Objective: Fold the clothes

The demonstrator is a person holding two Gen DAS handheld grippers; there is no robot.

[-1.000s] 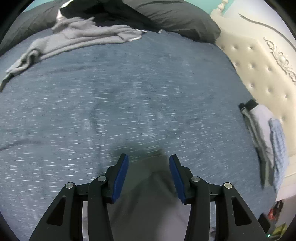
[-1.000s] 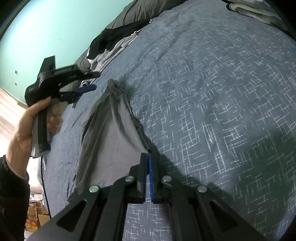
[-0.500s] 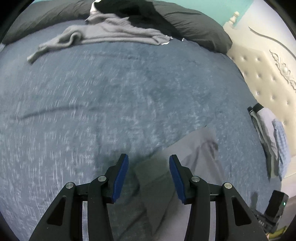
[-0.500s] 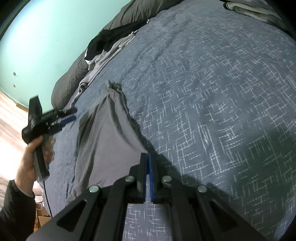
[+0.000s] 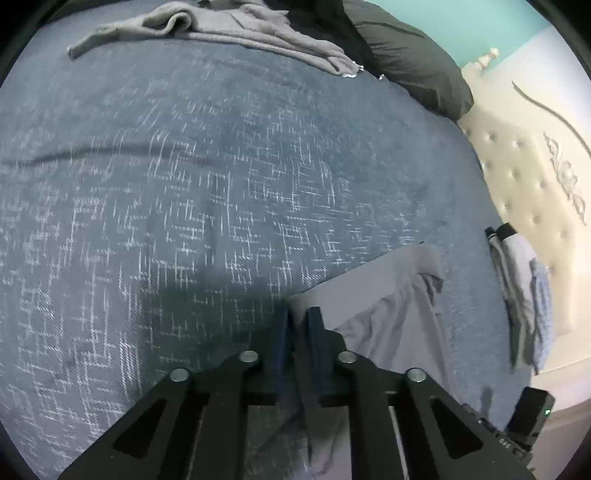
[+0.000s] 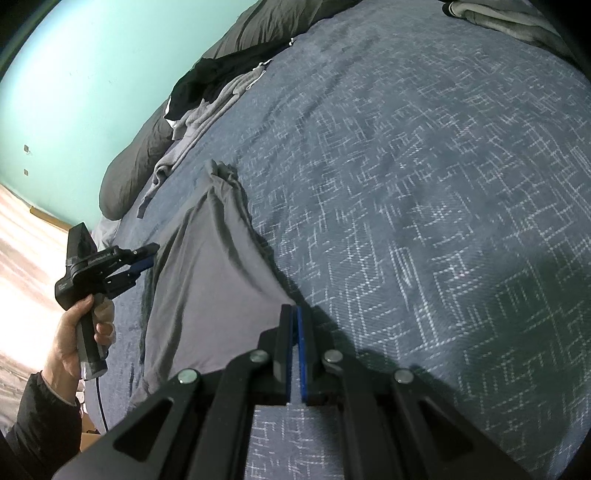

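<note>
On the blue bedspread with the white woven pattern (image 6: pixel 424 184), your left gripper (image 5: pixel 299 314) is closing its blue-padded jaws on the near corner of the thin grey garment (image 6: pixel 207 266), though whether the pads already press the cloth is hard to judge. The garment lies stretched between your two tools. Your right gripper (image 6: pixel 293 310) stands pressed together, pinching the opposite corner.

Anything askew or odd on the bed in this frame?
The grey garment is bunched and twisted at its far end, not flat. Unfolded clothes lie heaped by the pillow.
</note>
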